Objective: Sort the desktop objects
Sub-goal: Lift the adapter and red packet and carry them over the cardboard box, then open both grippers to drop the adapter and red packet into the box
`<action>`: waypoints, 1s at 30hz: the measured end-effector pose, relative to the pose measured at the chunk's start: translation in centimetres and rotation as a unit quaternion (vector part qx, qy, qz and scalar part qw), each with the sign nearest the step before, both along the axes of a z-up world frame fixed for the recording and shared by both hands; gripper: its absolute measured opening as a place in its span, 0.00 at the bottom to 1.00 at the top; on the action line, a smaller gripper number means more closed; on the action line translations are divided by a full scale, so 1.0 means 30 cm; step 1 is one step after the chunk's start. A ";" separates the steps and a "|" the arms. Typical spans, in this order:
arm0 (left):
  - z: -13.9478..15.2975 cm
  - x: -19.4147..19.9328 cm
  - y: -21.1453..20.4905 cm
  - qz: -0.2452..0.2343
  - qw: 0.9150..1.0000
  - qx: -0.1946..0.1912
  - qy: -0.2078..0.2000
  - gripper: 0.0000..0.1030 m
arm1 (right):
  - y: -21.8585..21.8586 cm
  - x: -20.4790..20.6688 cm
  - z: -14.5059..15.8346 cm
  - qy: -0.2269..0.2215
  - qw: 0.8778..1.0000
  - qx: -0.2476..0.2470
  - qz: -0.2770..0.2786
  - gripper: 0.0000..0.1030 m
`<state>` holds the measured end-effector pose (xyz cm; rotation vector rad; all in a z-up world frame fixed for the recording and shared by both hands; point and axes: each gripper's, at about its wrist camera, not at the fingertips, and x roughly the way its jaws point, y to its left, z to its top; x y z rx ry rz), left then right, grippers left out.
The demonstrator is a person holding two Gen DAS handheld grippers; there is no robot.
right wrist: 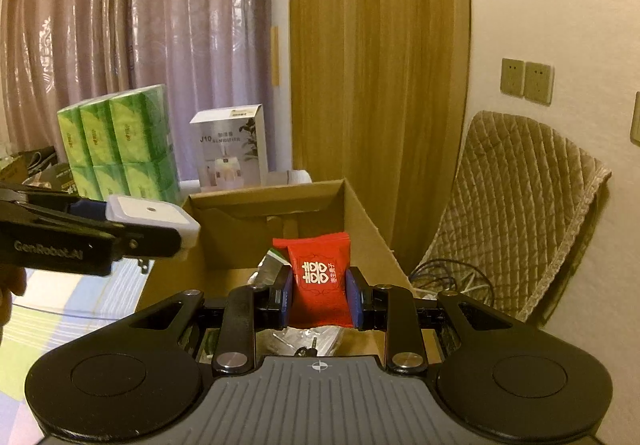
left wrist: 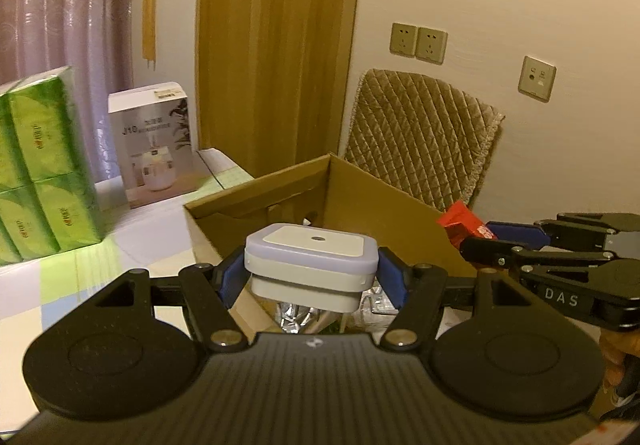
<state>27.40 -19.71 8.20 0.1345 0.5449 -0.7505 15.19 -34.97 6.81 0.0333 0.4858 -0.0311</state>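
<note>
- The white square night light is clamped flat between the left tongs, held above the near-left corner of the open cardboard box.
- The red candy packet stands upright, pinched in the right tongs, over the box's near edge; the opening lies straight ahead and below.
- Both loads hang over or just short of the box; the right looks nearer its middle.
- Green tissue packs and a humidifier carton stand on the counter beyond.
</note>
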 end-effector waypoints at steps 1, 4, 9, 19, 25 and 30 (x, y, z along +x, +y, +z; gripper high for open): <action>-0.005 0.002 -0.007 -0.001 1.000 0.002 0.001 0.61 | -0.003 0.001 -0.002 0.001 1.000 0.001 0.000 0.24; -0.019 0.006 -0.024 -0.005 1.000 0.007 0.002 0.61 | -0.012 0.005 -0.004 0.003 1.000 0.003 0.001 0.24; -0.039 0.011 -0.042 -0.009 1.000 0.014 0.007 0.61 | -0.024 0.006 -0.005 0.005 1.000 0.010 0.000 0.24; -0.066 0.005 -0.066 -0.016 1.000 0.023 0.011 0.61 | -0.021 0.013 -0.007 0.007 1.000 0.011 0.003 0.24; -0.073 0.008 -0.071 -0.016 0.999 0.024 0.014 0.61 | -0.024 0.014 -0.010 0.008 1.000 0.011 0.002 0.24; -0.078 0.009 -0.077 -0.017 0.999 0.024 0.016 0.62 | -0.026 0.015 -0.015 0.010 1.000 0.012 0.001 0.24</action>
